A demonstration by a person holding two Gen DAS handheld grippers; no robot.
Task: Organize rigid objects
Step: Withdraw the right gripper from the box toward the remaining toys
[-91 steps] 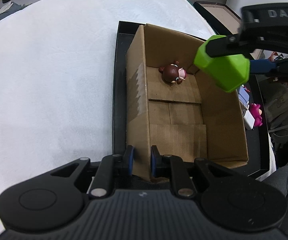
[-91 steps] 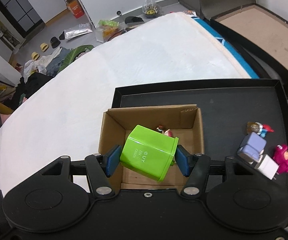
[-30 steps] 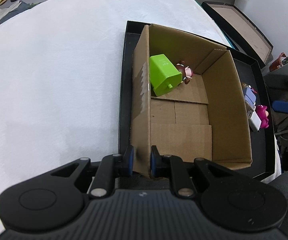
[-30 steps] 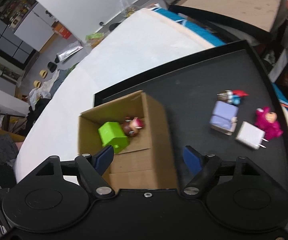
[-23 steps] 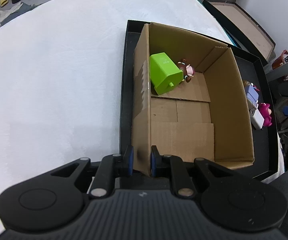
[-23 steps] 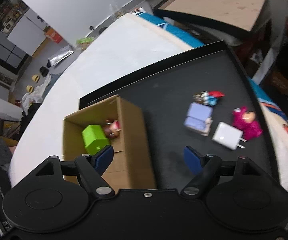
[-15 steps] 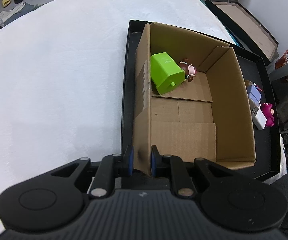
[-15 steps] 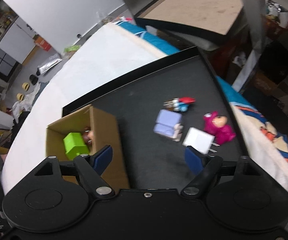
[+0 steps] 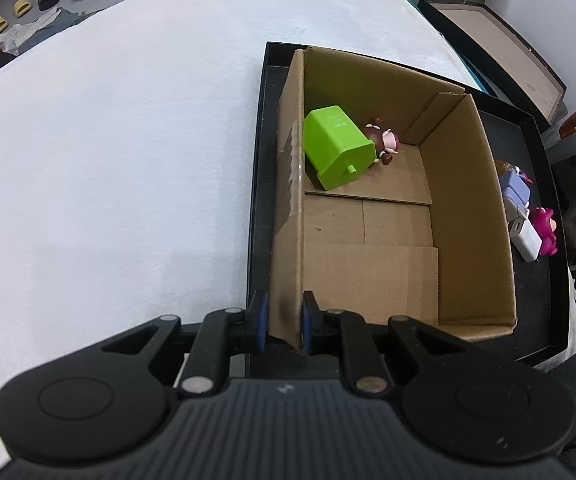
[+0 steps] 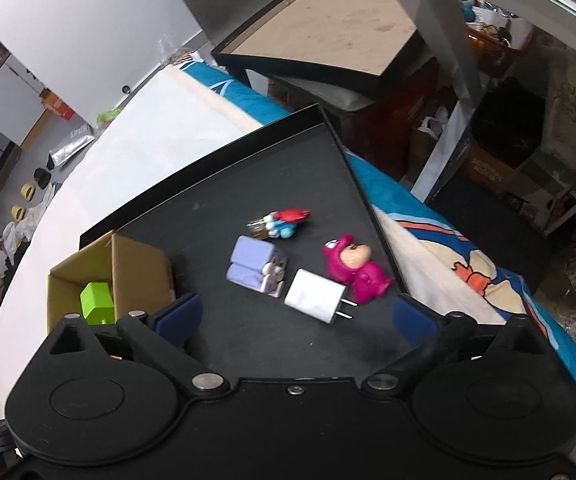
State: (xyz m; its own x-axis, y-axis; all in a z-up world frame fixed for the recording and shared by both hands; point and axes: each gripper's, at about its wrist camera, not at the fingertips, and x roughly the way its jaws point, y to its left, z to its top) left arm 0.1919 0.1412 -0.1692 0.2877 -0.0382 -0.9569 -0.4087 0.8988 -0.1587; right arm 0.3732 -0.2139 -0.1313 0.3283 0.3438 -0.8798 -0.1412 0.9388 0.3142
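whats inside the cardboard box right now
The cardboard box holds a green block lying on its side and a small brown-haired figurine right beside it, both at the far end. The rest of the floor is bare. Anything under the block is hidden.

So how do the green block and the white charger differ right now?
The green block lies inside the cardboard box, against a small figurine; the white charger lies outside the box on the black tray, beside a pink toy. The block looks bulkier. The charger shows metal prongs, the block one stub. Neither is held.
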